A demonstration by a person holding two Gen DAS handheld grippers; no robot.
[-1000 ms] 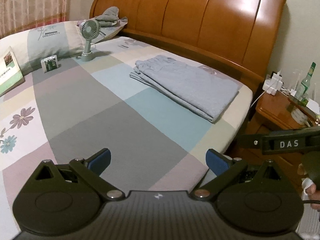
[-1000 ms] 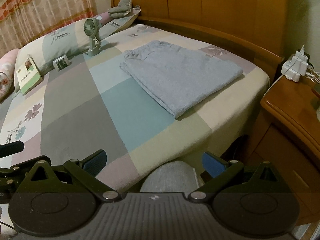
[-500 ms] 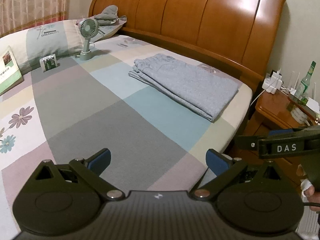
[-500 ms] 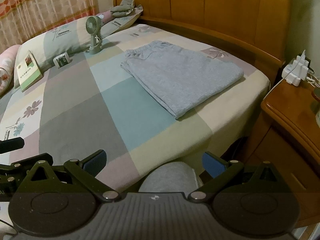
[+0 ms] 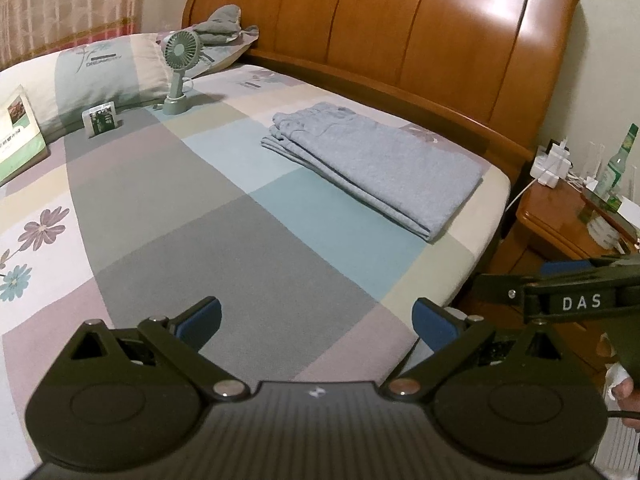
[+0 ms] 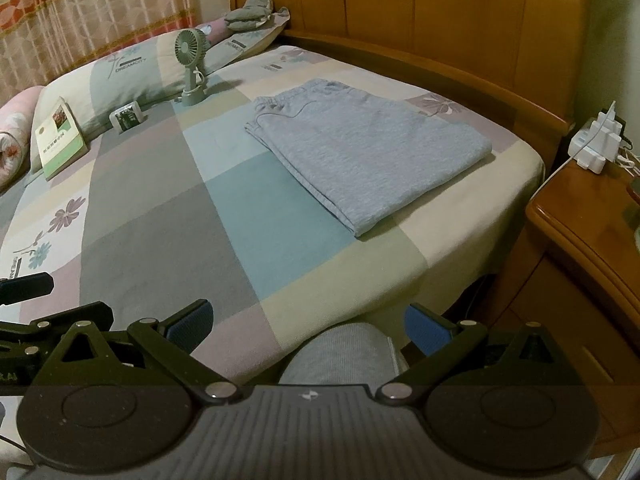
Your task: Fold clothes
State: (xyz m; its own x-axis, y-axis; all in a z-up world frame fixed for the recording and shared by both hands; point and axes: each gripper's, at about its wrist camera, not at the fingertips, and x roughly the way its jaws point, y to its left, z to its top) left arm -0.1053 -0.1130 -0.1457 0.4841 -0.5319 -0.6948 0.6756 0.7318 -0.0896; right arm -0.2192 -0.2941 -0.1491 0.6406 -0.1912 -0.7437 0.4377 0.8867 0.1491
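1. The grey folded trousers (image 5: 372, 168) lie flat on the bed (image 5: 224, 240), near the wooden headboard (image 5: 400, 36); neither gripper touches them.
2. The left gripper (image 5: 316, 320) hangs over the near bed edge, jaws spread wide, holding nothing.
3. The right gripper (image 6: 306, 322) is likewise wide open and empty; a small fan (image 6: 192, 64) stands by the pillow (image 6: 120, 76).

Dim warm indoor light, glare on the headboard (image 5: 400, 28), soft shadows beside the folded trousers (image 6: 360, 152). Strong fisheye bending, dark corners, slightly soft edges.
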